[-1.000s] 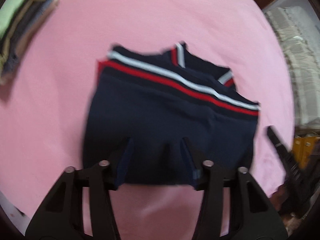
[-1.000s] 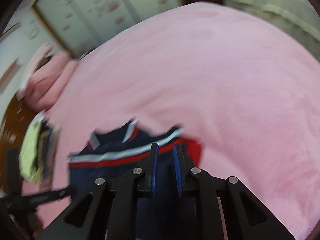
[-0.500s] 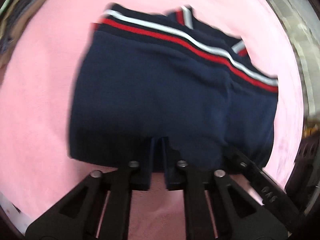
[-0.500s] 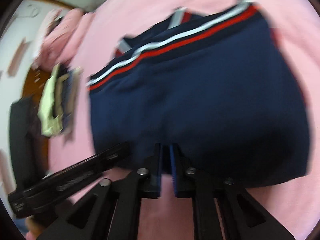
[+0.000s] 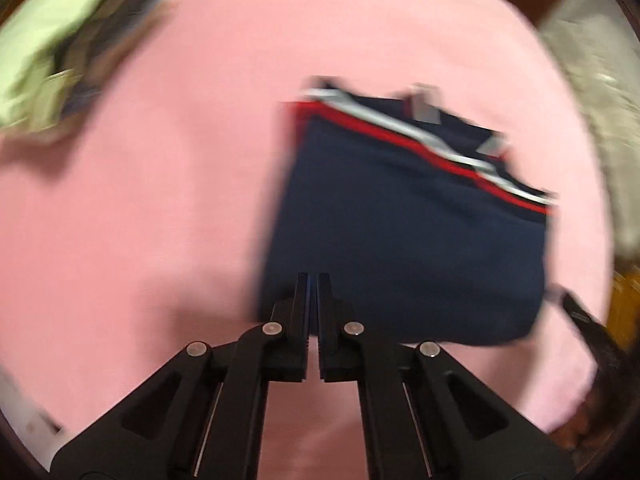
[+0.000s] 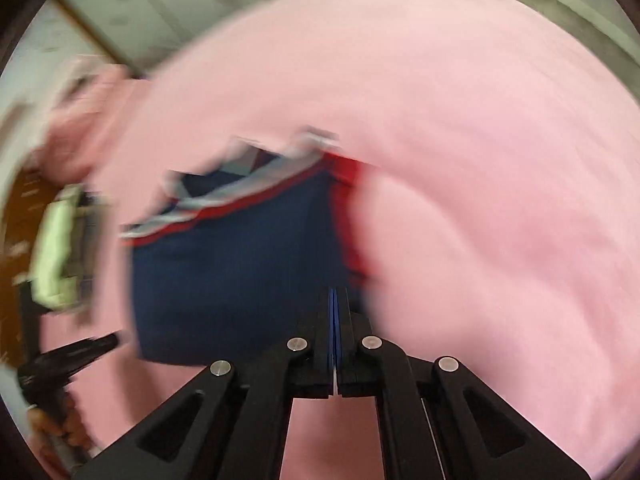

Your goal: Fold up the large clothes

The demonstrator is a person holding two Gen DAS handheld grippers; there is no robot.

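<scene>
A folded navy garment [image 5: 404, 232] with red and white stripes along its far edge hangs over the pink bedspread [image 5: 160, 200]. My left gripper [image 5: 313, 280] is shut on the garment's near left corner. In the right wrist view the same garment [image 6: 232, 272] shows, and my right gripper [image 6: 334, 296] is shut on its near right corner. Both views are blurred by motion. The right gripper's black tip [image 5: 580, 316] shows at the garment's right corner in the left wrist view.
A stack of folded clothes [image 5: 60, 40] with a pale green piece on top lies at the bed's far left, also in the right wrist view [image 6: 60, 256]. A pink pillow [image 6: 88, 120] and wardrobe doors [image 6: 160, 8] are beyond. Wooden furniture stands at the right.
Both grippers closed on the garment's near edge and have lifted it and swung it; the clothes stack has come closer in the left wrist view.
</scene>
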